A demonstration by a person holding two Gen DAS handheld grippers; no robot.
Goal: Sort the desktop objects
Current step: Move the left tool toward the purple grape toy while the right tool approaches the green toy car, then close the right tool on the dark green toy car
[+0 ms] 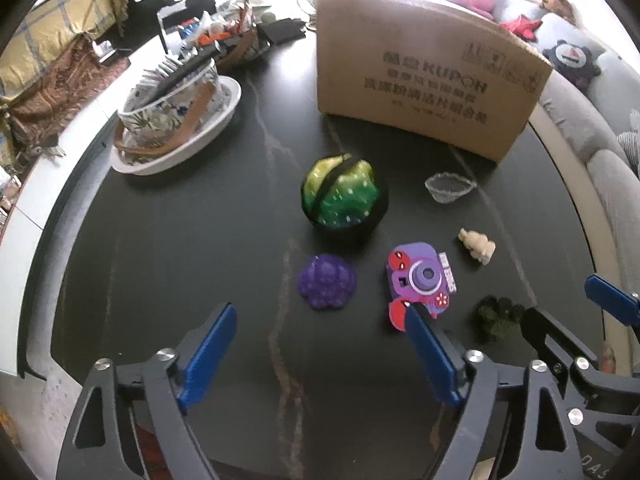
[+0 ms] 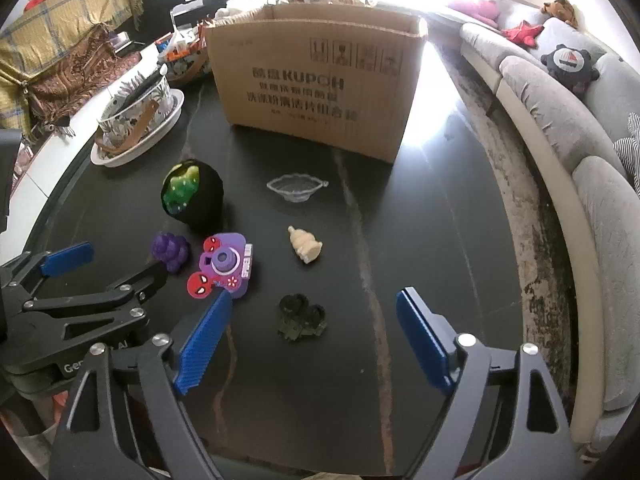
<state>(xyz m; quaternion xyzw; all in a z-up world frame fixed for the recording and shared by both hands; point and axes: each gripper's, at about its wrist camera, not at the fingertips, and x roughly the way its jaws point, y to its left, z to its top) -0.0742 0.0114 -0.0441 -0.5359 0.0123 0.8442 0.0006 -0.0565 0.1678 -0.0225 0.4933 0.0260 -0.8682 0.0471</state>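
Sofa (image 2: 568, 92) full only in right view, both grippers (image 1: 320, 328) (image 2: 316, 320) agape

glossy dark stone table (image 2: 440, 240); matt cardboard box (image 2: 316, 80); clear plastic dish (image 2: 296, 188).

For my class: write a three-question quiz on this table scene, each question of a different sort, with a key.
1. True or false: the left claw is shut on the purple grapes.
2. Which lies nearest the box? A) clear dish B) toy camera C) dark green toy
3. Fill in: the green toy sits inside a black ____.

Key: 1. False; both claws, the right too, are open and hold nothing. 2. A. 3. Pot.
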